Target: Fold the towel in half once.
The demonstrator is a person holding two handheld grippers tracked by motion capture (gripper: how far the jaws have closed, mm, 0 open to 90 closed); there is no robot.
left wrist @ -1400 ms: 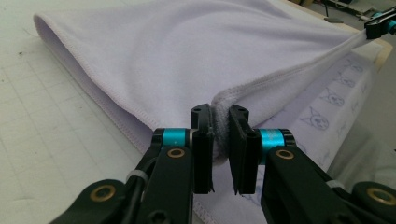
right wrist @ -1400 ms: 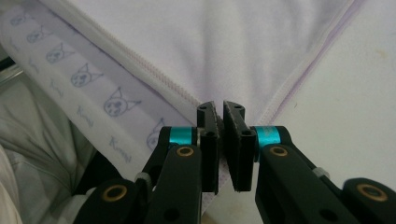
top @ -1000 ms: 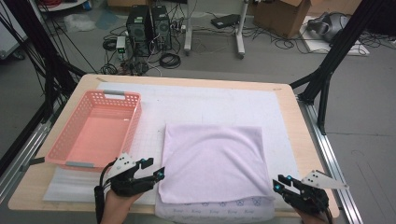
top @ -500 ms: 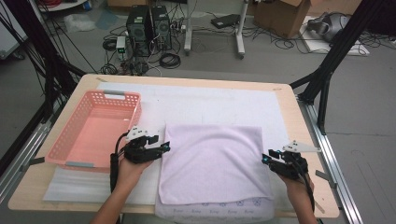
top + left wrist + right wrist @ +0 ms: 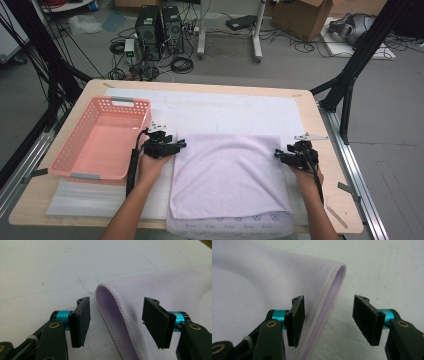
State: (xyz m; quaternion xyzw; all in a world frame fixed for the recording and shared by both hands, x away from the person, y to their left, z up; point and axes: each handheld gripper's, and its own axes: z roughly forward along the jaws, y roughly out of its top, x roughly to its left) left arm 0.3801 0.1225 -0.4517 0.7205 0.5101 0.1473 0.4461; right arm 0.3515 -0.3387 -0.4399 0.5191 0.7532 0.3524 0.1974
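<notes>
A folded lilac towel [image 5: 230, 175] lies on the near middle of the desk [image 5: 320, 125], spread over a white mat [image 5: 225, 112] that covers most of the top; the near edge of the towel rests on a paler patterned cloth [image 5: 230, 226] that peeks out at the near rim of the desk. The person's forearms come in from the near side, one to each side of the towel.

The left tool [image 5: 181, 145] sits at the towel's far left corner. In the left gripper view its jaws stand wide, having just opened a little further, and the hemmed folded edge of the towel [image 5: 117, 315] runs between them with neither pad pressing on it; the left pad is over bare mat, the right one over the cloth.

The right tool [image 5: 276, 155] is at the right edge of the towel, near its far right corner. In the right gripper view its jaws have just been opening and now stand wide, the hemmed edge [image 5: 329, 292] passing between them untouched, with the fluffy under layer showing below.

To the left, just beside the left tool, a pink plastic basket [image 5: 75, 160] stands on the desk with nothing in it. Beyond the far edge, computer towers [image 5: 160, 27] and cables lie on the floor
</notes>
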